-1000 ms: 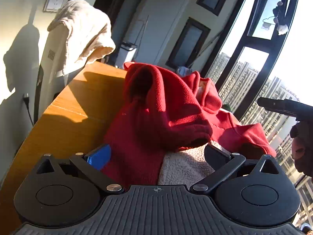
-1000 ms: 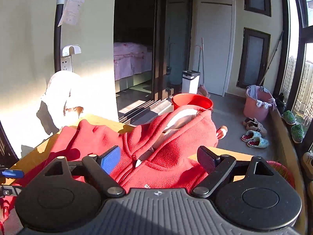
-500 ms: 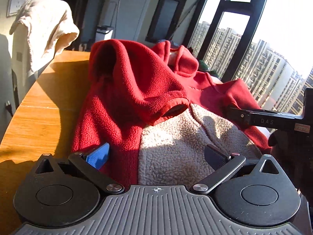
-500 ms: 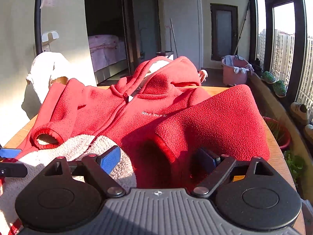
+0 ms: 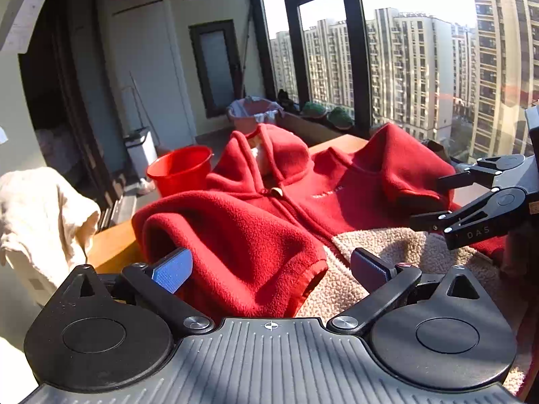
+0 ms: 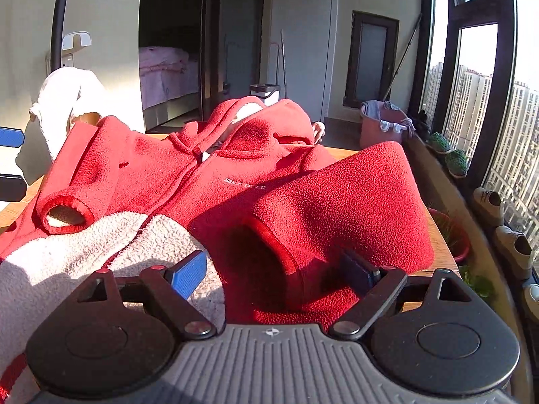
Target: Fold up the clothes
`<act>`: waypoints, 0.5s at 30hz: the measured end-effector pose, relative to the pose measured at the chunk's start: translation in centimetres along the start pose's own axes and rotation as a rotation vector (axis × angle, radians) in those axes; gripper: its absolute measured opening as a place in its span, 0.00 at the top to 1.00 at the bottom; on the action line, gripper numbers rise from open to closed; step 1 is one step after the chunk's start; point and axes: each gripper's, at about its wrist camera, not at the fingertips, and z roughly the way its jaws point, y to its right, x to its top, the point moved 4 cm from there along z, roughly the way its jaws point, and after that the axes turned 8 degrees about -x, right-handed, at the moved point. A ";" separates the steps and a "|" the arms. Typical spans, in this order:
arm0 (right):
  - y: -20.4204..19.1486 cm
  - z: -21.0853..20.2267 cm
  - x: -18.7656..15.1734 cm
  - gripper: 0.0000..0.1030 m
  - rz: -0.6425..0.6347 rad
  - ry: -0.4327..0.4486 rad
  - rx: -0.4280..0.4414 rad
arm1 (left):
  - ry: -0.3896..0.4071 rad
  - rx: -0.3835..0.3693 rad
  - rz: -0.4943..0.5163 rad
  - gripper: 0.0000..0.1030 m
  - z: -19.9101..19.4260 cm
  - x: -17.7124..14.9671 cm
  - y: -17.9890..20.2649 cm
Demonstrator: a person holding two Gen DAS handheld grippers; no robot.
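Red fleece zip hoodie with cream lining (image 6: 215, 181) on a wooden table (image 5: 111, 245): both sleeves laid inward, body unfolded. Left gripper (image 5: 269, 266) and right gripper (image 6: 279, 269) are spread, pinching nothing.

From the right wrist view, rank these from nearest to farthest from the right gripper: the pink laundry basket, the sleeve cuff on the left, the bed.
1. Sleeve cuff, left of the right gripper, on the jacket.
2. Pink laundry basket, right, on the floor beyond the table.
3. Bed, through the doorway, left.

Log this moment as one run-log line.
stage: sleeves folded in | left gripper: open over left sleeve cuff | right gripper: open over right sleeve | red fleece jacket: on wooden table
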 end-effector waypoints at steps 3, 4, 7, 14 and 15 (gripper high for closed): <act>0.3 -0.2 0.2 0.15 0.030 0.011 -0.020 | -0.012 0.032 -0.019 0.06 0.5 0.1 -1.2; 0.4 -0.2 0.2 0.15 0.041 0.013 -0.025 | -0.016 0.043 -0.025 0.21 0.6 0.1 -1.6; 0.6 -1.6 0.6 0.15 0.052 0.051 -0.037 | -0.027 0.076 -0.044 0.33 1.1 0.2 -2.8; -1.1 -9.1 -1.6 0.70 -0.131 -0.036 0.216 | -0.029 -0.118 -0.086 0.30 -8.9 -2.7 -2.1; -1.4 -10.1 -2.0 0.70 -0.137 -0.057 0.275 | -0.055 -0.146 -0.084 0.29 -9.4 -3.7 -1.4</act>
